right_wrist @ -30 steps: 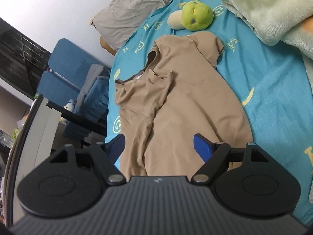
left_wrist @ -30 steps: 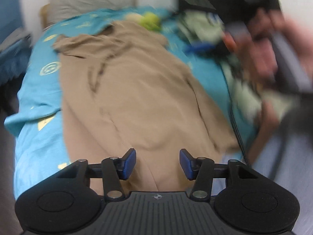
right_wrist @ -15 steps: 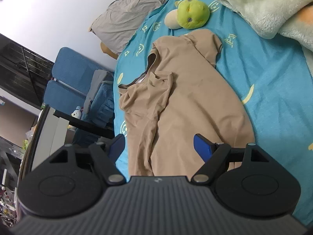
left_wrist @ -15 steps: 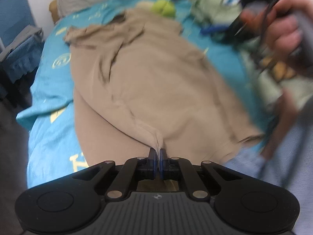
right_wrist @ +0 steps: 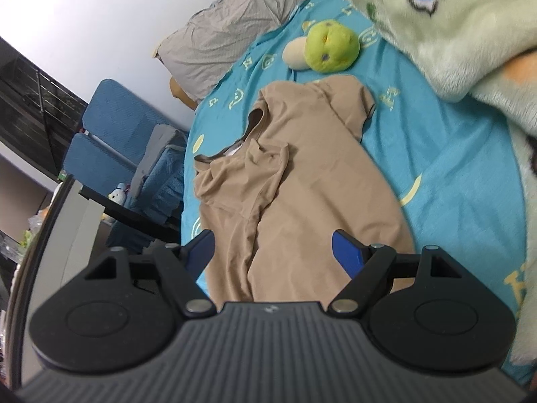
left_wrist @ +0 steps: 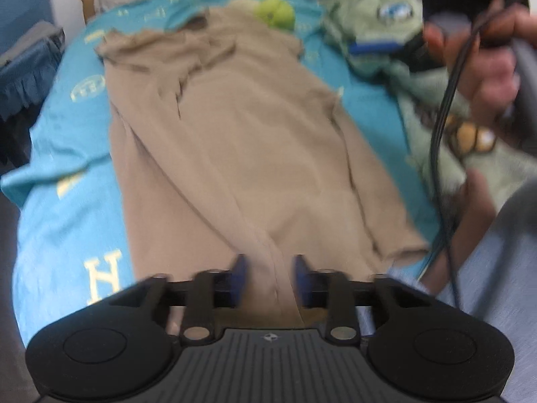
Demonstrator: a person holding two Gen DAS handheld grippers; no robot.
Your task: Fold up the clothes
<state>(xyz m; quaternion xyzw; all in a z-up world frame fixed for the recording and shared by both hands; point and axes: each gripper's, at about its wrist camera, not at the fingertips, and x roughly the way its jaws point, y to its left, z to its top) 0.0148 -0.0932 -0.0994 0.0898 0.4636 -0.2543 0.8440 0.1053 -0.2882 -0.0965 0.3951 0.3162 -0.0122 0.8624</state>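
Left wrist view, blurred: left gripper [left_wrist: 268,280] stands released astride a raised ridge of the shirt [left_wrist: 235,141], seemingly not pinching it. Right gripper [right_wrist: 272,252] hangs wide open above the shirt's hem. Beyond, one sleeve lies folded inward; the rest remains unfolded.

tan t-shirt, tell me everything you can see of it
The tan t-shirt looks like thin, soft knit, short-sleeved, lying along the blue sheet, neck toward the green plush. One sleeve is folded over its chest, the other lies flat. A raised crease at the hem sits between the open left gripper.
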